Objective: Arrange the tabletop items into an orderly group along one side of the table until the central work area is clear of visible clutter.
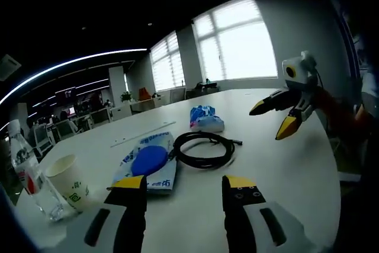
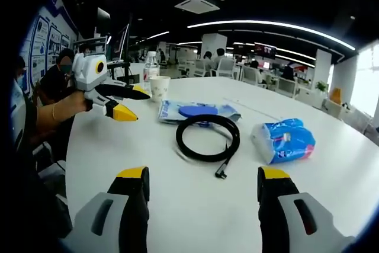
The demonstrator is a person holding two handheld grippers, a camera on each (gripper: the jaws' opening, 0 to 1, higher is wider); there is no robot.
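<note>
On the white table [image 1: 284, 170] lie a coiled black cable [image 1: 202, 148], a blue-and-white flat packet with a blue disc on it [image 1: 148, 164], and a blue tissue pack [image 1: 206, 118]. A paper cup [image 1: 67, 181] and a water bottle [image 1: 26, 173] stand at the left. My left gripper [image 1: 185, 186] is open over the near table edge, nothing between its jaws. In the right gripper view the cable [image 2: 207, 137], packet [image 2: 195, 111], tissue pack [image 2: 284, 140], cup [image 2: 160, 87] and bottle [image 2: 151, 66] show again. My right gripper [image 2: 203, 177] is open and empty. The left gripper [image 2: 129, 102] hovers at that view's left.
The right gripper [image 1: 273, 119] hangs above the table at the right of the left gripper view. A person's hand [image 2: 56, 111] holds the left gripper. Office desks, chairs [image 2: 226, 66] and seated people fill the background, with bright windows [image 1: 237, 42] behind.
</note>
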